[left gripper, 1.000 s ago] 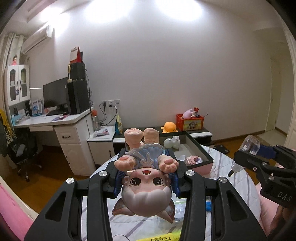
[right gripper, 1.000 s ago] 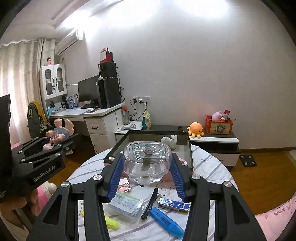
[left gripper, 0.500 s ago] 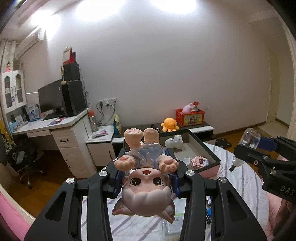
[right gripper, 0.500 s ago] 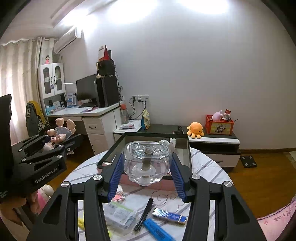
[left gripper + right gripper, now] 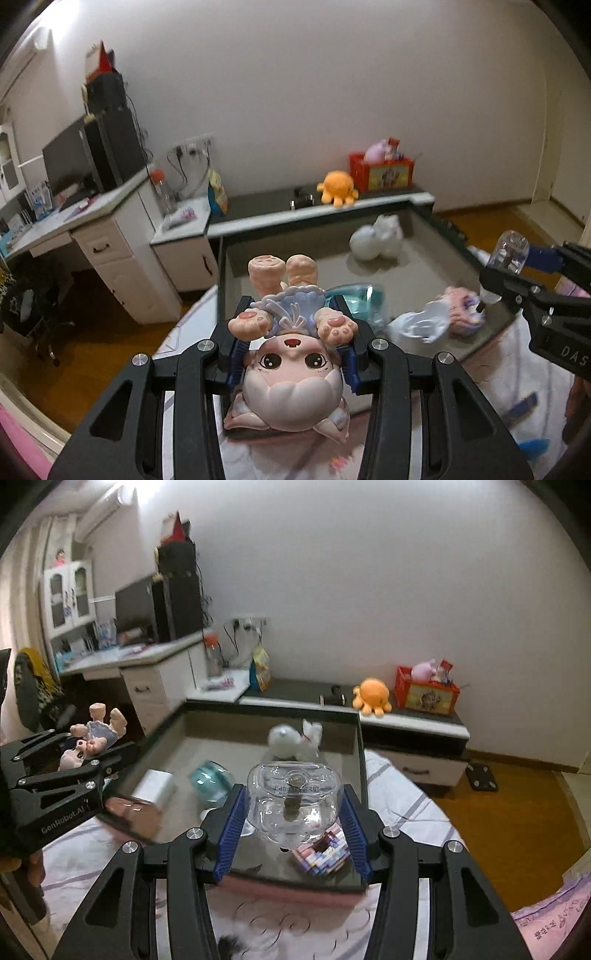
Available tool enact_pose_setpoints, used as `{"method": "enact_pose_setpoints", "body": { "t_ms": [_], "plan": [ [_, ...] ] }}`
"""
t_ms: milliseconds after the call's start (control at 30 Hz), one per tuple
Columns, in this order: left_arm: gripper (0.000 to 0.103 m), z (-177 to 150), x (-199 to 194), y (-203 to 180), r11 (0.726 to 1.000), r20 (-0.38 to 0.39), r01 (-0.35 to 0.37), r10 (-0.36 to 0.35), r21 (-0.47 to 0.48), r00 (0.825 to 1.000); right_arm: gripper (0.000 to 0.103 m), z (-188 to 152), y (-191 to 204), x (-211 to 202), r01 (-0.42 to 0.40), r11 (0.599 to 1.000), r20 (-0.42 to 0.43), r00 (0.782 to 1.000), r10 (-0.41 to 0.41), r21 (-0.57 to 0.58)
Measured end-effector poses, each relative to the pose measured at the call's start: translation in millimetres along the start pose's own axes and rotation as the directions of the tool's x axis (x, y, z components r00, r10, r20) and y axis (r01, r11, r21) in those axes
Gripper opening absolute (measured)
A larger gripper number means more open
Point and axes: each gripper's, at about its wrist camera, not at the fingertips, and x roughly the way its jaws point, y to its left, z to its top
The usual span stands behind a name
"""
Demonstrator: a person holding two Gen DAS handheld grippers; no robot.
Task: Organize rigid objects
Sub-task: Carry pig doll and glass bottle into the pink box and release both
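My left gripper [image 5: 293,354] is shut on a pink doll figure [image 5: 291,373], held upside down with its feet toward the open box [image 5: 424,280]. It hangs over the box's near left edge. My right gripper [image 5: 293,823] is shut on a clear plastic bottle [image 5: 293,805], base toward the camera, above the box's near rim [image 5: 295,880]. Each gripper shows in the other's view: the right gripper [image 5: 517,291] with the bottle [image 5: 511,251], the left gripper [image 5: 77,760] with the doll [image 5: 92,734]. Inside the box lie a white plush animal [image 5: 295,740], a teal round object [image 5: 210,781] and a colourful block toy [image 5: 325,853].
The box sits on a round table with a striped white cloth [image 5: 402,790]. A white box [image 5: 153,786] lies in the box's left part. A blue pen [image 5: 522,404] lies on the cloth. Behind stand a low cabinet with an orange plush [image 5: 371,696] and a desk [image 5: 155,672].
Both grippers have moved forward and down toward the box, carrying the doll and the bottle. The box now fills much more of both views; the pens and clear case have dropped out of sight.
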Motion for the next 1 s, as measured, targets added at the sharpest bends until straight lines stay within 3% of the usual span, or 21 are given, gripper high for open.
{"method": "enact_pose_setpoints", "body": {
  "t_ms": [167,367,433,500,567,667,900,1000],
  "plan": [
    [0.042,-8.3,29.4,-2.1,1.000,-0.055,0.007,-0.007,0.006,0.998,0.052,0.3,-5.0,34.8,0.015,1.000,-0.056,0.998,-0.015,-0.011],
    [0.045,-9.5,43.6,-1.5,1.000,-0.063,-0.021,0.021,0.009,0.998,0.053,-0.9,-8.4,48.8,-0.028,0.999,-0.049,0.998,0.029,0.025],
    [0.046,-9.5,45.4,1.5,1.000,-0.074,-0.022,0.023,0.008,0.997,0.060,-0.4,-7.1,53.0,-0.029,0.999,-0.049,0.998,0.030,0.021],
    [0.059,-9.1,41.0,4.1,1.000,-0.057,-0.024,0.024,-0.001,0.998,0.067,-0.8,-8.3,53.4,-0.044,0.998,-0.044,0.998,0.045,0.041],
    [0.065,-7.5,32.0,7.6,1.000,-0.035,-0.014,0.013,-0.011,0.999,0.070,-1.1,-9.4,48.9,-0.049,0.997,-0.041,0.998,0.051,0.058],
    [0.088,-4.5,7.3,13.4,0.999,0.028,-0.022,0.023,-0.023,0.999,0.079,-0.1,-11.0,30.9,-0.053,0.996,-0.016,0.998,0.054,0.072],
    [0.101,-14.5,-69.8,29.7,0.997,0.134,-0.023,0.032,-0.069,0.990,0.082,-0.4,-8.7,-43.1,-0.077,0.993,0.097,0.993,0.068,0.087],
    [0.102,-26.2,-108.7,29.9,0.996,0.189,-0.027,0.044,-0.089,0.981,0.083,-11.5,-1.1,-86.2,-0.088,0.993,0.186,0.980,0.072,0.081]
  ]
}}
